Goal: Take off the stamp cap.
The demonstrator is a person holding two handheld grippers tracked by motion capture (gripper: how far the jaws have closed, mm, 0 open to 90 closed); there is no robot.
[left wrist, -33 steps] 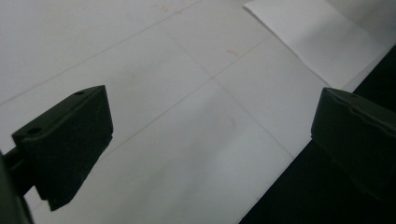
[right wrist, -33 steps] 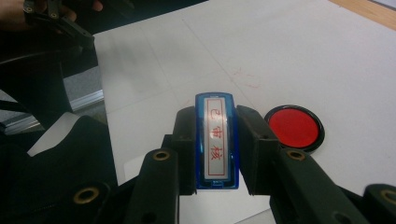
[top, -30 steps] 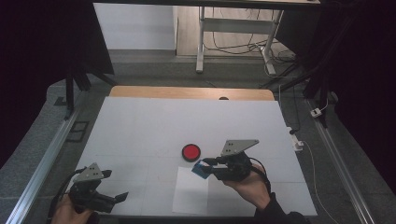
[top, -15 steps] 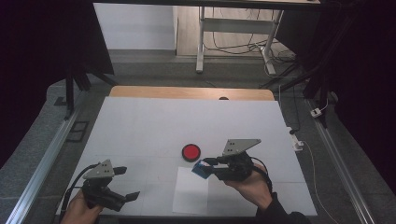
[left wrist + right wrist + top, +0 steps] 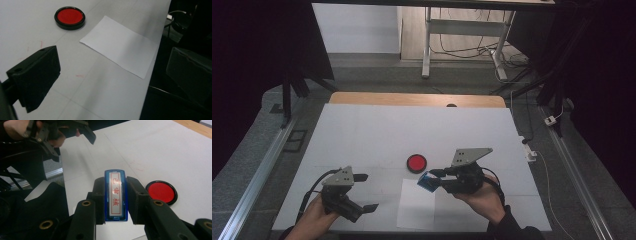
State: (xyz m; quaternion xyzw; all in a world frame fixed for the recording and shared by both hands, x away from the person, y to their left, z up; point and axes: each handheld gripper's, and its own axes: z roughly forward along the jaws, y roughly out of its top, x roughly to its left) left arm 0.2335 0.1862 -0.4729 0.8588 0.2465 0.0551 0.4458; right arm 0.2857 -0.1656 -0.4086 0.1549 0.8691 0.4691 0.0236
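Note:
A blue stamp (image 5: 115,195) with red characters on its white face is clamped between the jaws of my right gripper (image 5: 115,203). In the high view this stamp (image 5: 428,182) hangs over the top right corner of a white paper sheet (image 5: 416,212), with the right gripper (image 5: 437,179) pointing left. A round red ink pad (image 5: 416,163) in a black case lies just beyond it. My left gripper (image 5: 368,192) hovers at the front left, jaws wide apart with nothing between them. From the left gripper (image 5: 112,75) view, the paper (image 5: 120,47) and ink pad (image 5: 70,17) lie ahead.
A white mat (image 5: 412,130) covers the table, with a wooden strip (image 5: 412,99) at its far edge. The table's front edge (image 5: 147,82) drops into dark space beside the paper. Metal rails (image 5: 262,170) flank the table. A desk frame (image 5: 462,30) and cables stand behind.
My left gripper has moved right along the table's front, closer to the paper. The right gripper and stamp have stayed where they were.

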